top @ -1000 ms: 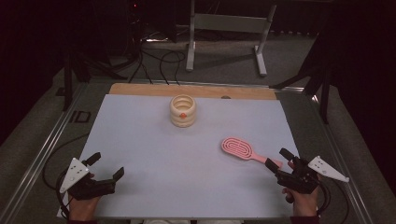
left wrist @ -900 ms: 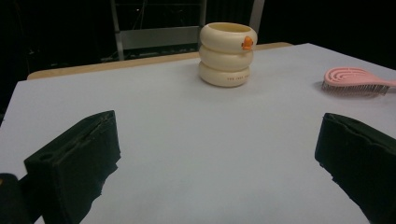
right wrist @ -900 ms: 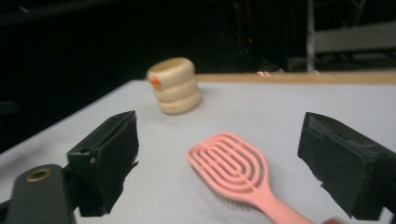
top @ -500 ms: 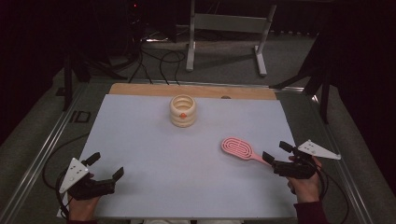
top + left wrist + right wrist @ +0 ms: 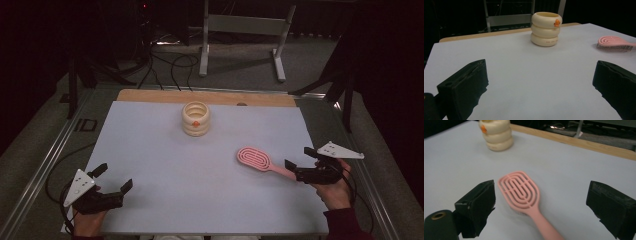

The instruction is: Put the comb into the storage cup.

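Black foam pads on the right gripper (image 5: 299, 168) stand wide apart, and they have just been opening; nothing pinched between them. Pink hairbrush (image 5: 520, 192) lies flat on the white table cover (image 5: 165, 150), bristles down, handle pointing at the right gripper and running in between its jaws without contact that I can see. In the high view the brush (image 5: 256, 159) sits right of centre, toward the near right part of the table, head aimed toward the middle.

Left gripper (image 5: 111, 180) rests at the near left corner, jaws also spread, empty, well apart from everything.

Farther back, cream ribbed cup (image 5: 195, 118) stands upright near the far edge, small orange mark on its side, well apart from the brush.

Risks, as a judgement: the handle is thin and low on the sheet, so a close from this height may only clip its top or miss, skidding the brush sideways. Grabbing the handle tip leaves the heavy head hanging, so it can pivot or drop on lift. Pads pressing into the cover could drag or wrinkle it. A swing toward the cup with a loose brush could knock the cup over.
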The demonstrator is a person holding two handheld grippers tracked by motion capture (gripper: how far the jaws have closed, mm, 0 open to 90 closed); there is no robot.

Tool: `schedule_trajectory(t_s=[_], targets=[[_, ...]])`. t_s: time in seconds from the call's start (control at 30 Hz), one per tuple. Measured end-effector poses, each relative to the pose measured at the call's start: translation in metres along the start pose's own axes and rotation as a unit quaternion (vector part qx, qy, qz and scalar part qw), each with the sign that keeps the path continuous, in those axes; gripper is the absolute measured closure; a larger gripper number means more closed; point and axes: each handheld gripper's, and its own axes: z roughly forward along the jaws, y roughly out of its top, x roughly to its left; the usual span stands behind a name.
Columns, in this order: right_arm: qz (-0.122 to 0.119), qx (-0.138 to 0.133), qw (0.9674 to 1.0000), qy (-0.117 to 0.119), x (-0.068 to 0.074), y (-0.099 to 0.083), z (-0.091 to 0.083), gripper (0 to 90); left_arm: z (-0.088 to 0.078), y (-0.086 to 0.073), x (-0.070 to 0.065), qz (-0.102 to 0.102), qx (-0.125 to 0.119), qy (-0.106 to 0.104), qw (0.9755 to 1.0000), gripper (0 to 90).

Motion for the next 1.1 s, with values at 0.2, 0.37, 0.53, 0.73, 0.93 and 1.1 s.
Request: schedule_trajectory(t_s=[0.2, 0.37, 0.53, 0.73, 0.93, 1.1], targets=[[-0.016, 0.015, 0.9997, -0.011, -0.003, 0.005, 0.002, 8.8, 0.000, 0.000, 0.000, 0.000, 0.000, -0.001, 1.0000, 0.7], [-0.047, 0.047, 0.9976, -0.021, -0.002, 0.015, 0.008, 8.9, 0.000, 0.000, 0.000, 0.000, 0.001, -0.001, 1.0000, 0.7], [-0.080, 0.070, 0.9941, -0.025, -0.002, 0.021, 0.015, 8.9, 0.001, 0.000, 0.000, 0.000, 0.001, -0.001, 1.0000, 0.7], [-0.096, 0.092, 0.9909, -0.024, -0.002, 0.026, 0.023, 8.9, 0.001, 0.000, 0.000, 0.000, 0.001, -0.002, 1.0000, 0.7], [-0.096, 0.110, 0.9890, -0.023, -0.007, 0.027, 0.031, 8.9, 0.001, 0.000, 0.000, 0.000, 0.001, -0.002, 1.0000, 0.7], [-0.102, 0.136, 0.9850, -0.025, -0.010, 0.024, 0.041, 8.9, 0.001, -0.001, 0.000, 0.000, 0.002, -0.002, 1.0000, 0.7]])
